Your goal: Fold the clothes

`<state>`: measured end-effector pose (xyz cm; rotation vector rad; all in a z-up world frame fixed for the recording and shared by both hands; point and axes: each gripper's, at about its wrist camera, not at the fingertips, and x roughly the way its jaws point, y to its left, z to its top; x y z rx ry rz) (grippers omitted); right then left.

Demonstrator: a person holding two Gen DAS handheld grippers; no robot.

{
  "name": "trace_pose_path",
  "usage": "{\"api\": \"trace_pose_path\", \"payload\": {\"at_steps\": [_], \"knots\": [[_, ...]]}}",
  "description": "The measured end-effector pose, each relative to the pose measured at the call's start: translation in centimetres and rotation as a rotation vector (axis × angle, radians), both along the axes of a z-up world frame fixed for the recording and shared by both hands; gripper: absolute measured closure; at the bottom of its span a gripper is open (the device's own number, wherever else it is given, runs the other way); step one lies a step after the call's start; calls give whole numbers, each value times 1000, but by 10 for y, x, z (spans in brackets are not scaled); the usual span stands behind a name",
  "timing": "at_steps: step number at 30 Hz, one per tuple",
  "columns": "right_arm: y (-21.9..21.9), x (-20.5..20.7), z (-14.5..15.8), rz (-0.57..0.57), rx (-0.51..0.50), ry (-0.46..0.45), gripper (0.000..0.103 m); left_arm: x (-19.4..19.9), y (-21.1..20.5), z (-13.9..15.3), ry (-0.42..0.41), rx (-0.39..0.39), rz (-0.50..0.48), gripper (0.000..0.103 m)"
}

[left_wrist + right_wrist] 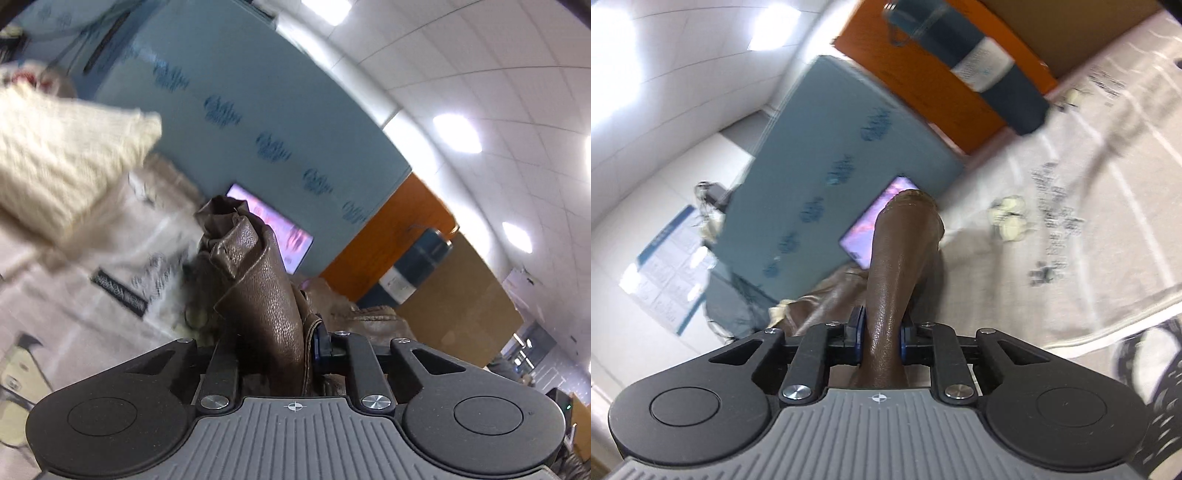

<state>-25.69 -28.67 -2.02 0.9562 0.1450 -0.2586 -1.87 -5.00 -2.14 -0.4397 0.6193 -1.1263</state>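
Currently the left hand-held gripper (275, 347) is clamped on a bunched fold of the brown grained-leather garment (258, 280), which rises between its fingers, lifted off the surface. Right hand-held gripper (881, 341): blue pads (857, 332) pressed against both sides of another smooth fold of the same garment, held upright. Beyond lies a white printed cloth-covered table (1089, 206), with a cream knitted sweater (55, 177) at the left in the left wrist view. Both views are motion-blurred. A dark-blue cylindrical bottle with a white label (979, 62) lies further out, near an orange panel (923, 85).

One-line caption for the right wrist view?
Right gripper clamps a fold of brown leather garment above the printed white cloth.
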Motion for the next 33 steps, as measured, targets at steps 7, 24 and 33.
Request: {"api": "trace_pose_path", "payload": {"at_steps": [7,24,33], "knots": [[34,22,53,108,-135,-132,88,9,54,38,-113,-123,73,87],[121,236,88,353,-304,-102,88,127,154,50,-217,-167,467,86],[116,300,34,363,-333,28,87,193,143,9,-119,-35,461,86]]}}
